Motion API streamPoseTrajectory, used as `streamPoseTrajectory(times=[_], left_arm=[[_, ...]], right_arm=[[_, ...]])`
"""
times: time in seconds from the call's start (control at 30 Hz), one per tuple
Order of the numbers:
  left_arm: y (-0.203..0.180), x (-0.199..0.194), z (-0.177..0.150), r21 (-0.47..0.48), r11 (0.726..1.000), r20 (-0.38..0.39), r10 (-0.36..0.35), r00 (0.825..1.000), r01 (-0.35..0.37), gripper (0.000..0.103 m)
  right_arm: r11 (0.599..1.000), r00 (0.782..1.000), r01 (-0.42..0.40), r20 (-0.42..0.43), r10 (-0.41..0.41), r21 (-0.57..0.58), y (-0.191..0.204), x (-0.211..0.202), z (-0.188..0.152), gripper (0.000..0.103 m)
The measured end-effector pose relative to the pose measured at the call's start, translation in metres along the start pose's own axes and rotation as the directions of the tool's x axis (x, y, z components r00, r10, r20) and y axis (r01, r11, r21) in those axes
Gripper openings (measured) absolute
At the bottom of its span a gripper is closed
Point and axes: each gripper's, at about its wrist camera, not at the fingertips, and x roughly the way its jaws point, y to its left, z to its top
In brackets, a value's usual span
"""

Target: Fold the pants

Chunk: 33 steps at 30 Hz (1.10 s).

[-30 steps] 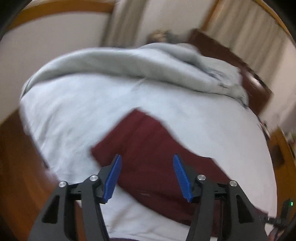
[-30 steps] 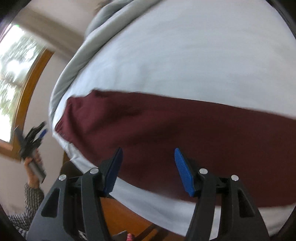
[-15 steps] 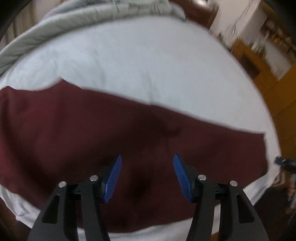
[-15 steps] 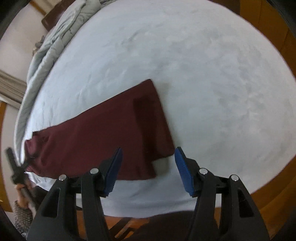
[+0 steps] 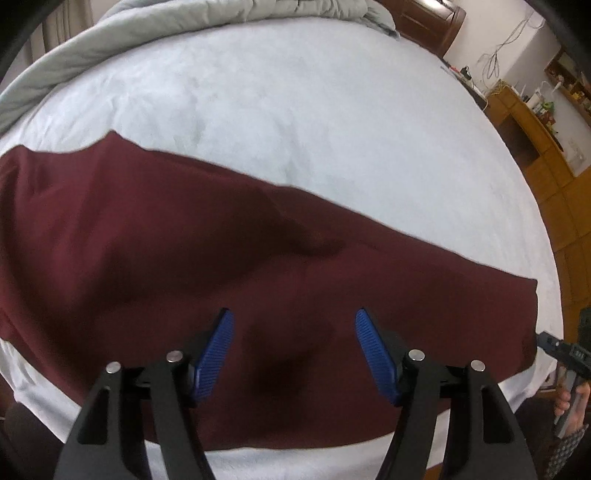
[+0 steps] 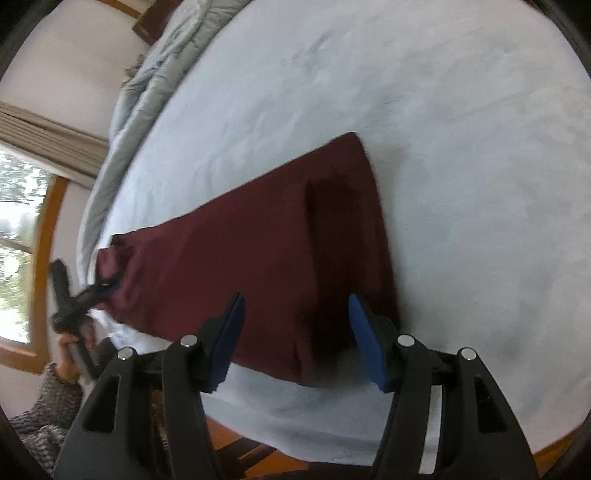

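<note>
The maroon pants [image 5: 258, 280] lie flat in 1 long band along the near edge of the bed [image 5: 314, 122]. The left gripper [image 5: 293, 354] hovers over their middle, jaws apart and empty; the right gripper [image 6: 295, 332] hovers over the cuff end, likewise apart. Judged: pre-grasp step. Next, each must descend and pinch an edge for the fold.

Dark maroon pants [image 5: 192, 251] lie on the pale blue-white bed [image 5: 314, 110]; a grey quilt [image 5: 147, 22] sits beyond them; each black hand-held gripper has blue ribbed pads [image 5: 214, 354]
</note>
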Motion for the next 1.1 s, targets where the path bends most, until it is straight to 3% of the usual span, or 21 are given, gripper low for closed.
streamPoseTrajectory(times=[0.03, 0.13, 0.17, 0.2, 0.23, 0.4, 0.53, 0.63, 0.73, 0.8, 0.87, 0.93, 0.97, 1.0, 1.1], left_arm=[[-0.002, 0.003, -0.001, 0.002, 1.0, -0.011, 0.004, 1.0, -0.004, 0.069], [-0.006, 0.008, -0.009, 0.0, 1.0, -0.027, 0.011, 1.0, -0.011, 0.069], [-0.009, 0.01, -0.011, 0.001, 1.0, -0.03, 0.013, 0.999, -0.013, 0.069], [-0.005, 0.01, -0.006, 0.004, 1.0, -0.03, 0.017, 0.999, -0.017, 0.069], [-0.008, 0.01, -0.008, 0.013, 1.0, -0.031, 0.022, 0.999, -0.022, 0.07], [-0.01, 0.011, -0.001, 0.025, 1.0, -0.035, 0.018, 0.999, -0.017, 0.07], [-0.006, -0.006, 0.0, -0.006, 1.0, 0.045, -0.027, 0.999, 0.027, 0.07], [-0.019, -0.017, 0.001, 0.016, 0.997, 0.109, -0.071, 0.992, 0.07, 0.075], [-0.035, -0.007, -0.001, 0.094, 0.995, 0.094, -0.04, 0.995, 0.031, 0.078], [-0.044, 0.007, -0.005, 0.144, 0.99, 0.06, -0.005, 0.998, -0.004, 0.078], [-0.048, 0.032, -0.008, 0.175, 0.982, -0.028, 0.077, 0.997, -0.071, 0.078], [-0.048, 0.038, -0.01, 0.198, 0.976, -0.017, 0.096, 0.995, -0.091, 0.079], [-0.051, 0.037, -0.011, 0.211, 0.973, -0.007, 0.101, 0.995, -0.097, 0.08], [-0.052, 0.036, -0.01, 0.213, 0.973, -0.009, 0.096, 0.995, -0.092, 0.08], [-0.05, 0.026, -0.004, 0.165, 0.986, -0.009, 0.018, 1.0, -0.016, 0.08]], right_arm=[[1.0, 1.0, -0.017, -0.016, 0.017, -0.005, 0.001, 0.0, -0.001, 0.045], [0.997, 0.996, 0.033, -0.081, -0.038, -0.07, 0.012, 0.011, -0.003, 0.041], [0.994, 0.996, 0.05, -0.072, -0.057, -0.096, 0.015, 0.01, -0.003, 0.031], [0.991, 0.995, 0.069, -0.066, -0.077, -0.11, 0.016, 0.009, -0.001, 0.013], [0.991, 0.993, 0.088, -0.064, -0.095, -0.104, 0.013, 0.008, 0.001, 0.008], [0.991, 1.0, 0.03, 0.009, -0.029, -0.129, 0.025, -0.009, 0.007, 0.006], [0.984, 0.989, -0.027, 0.142, 0.052, -0.175, 0.044, -0.047, 0.019, 0.006], [0.985, 0.977, 0.0, 0.212, 0.037, -0.171, 0.044, -0.069, 0.025, 0.006], [0.996, 0.989, 0.064, 0.136, -0.055, -0.062, 0.014, -0.054, 0.03, 0.006], [0.999, 0.999, 0.05, 0.017, -0.05, 0.001, -0.008, -0.023, 0.027, 0.007], [0.993, 0.994, 0.107, -0.034, -0.106, 0.041, -0.02, -0.003, 0.023, 0.009], [0.994, 0.996, 0.085, -0.013, -0.085, 0.064, -0.023, -0.005, 0.022, 0.018], [0.993, 0.997, 0.079, 0.003, -0.08, 0.087, -0.024, -0.011, 0.022, 0.037], [0.993, 0.997, 0.075, 0.022, -0.077, 0.088, -0.023, -0.017, 0.021, 0.047], [0.995, 0.994, 0.072, 0.081, -0.077, 0.066, -0.015, -0.041, 0.014, 0.05]])
